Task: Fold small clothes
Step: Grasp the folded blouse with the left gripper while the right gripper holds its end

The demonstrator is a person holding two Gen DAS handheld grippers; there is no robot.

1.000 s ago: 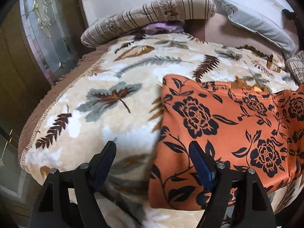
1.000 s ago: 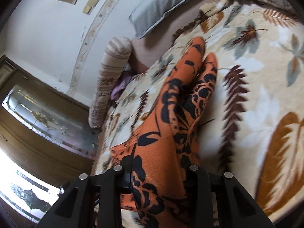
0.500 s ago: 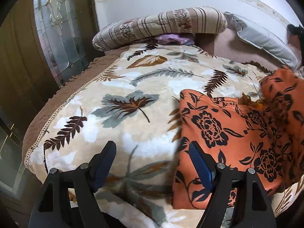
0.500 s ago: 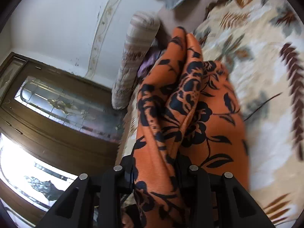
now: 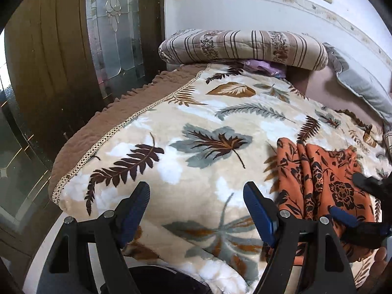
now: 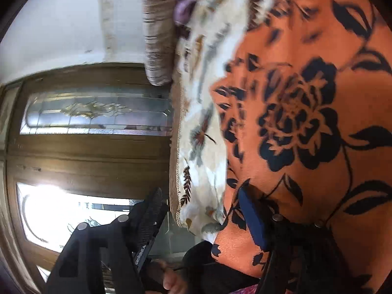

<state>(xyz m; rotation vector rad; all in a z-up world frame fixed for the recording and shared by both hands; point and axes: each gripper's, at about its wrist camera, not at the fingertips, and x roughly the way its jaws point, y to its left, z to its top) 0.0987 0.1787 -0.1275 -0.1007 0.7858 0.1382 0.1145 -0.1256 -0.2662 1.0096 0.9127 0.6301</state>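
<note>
**Orange cloth just let go, and the fold may not hold**

Orange floral garment (image 5: 321, 191) lies bunched on the leaf-print blanket (image 5: 196, 127), toward the right of the bed as my left wrist camera sees it, with loose ridges running along its near half. My right gripper (image 6: 203, 215) has just been opening; its jaws now stand apart, one blue pad low against the cloth, nothing pinched between them. My left gripper (image 5: 196, 203) hangs open over bare blanket, just beside the garment's edge and holding nothing.

I judge the main risk to be the folded layer slumping or springing back, since the fabric sits in soft creases on a plush, yielding surface. If I pull the right gripper away sideways, its pad could drag the top layer and undo the fold. The right view is blurred, so I cannot tell how square the edges lie. Reaching in with the left could also snag the blanket pile instead of cloth.
</note>
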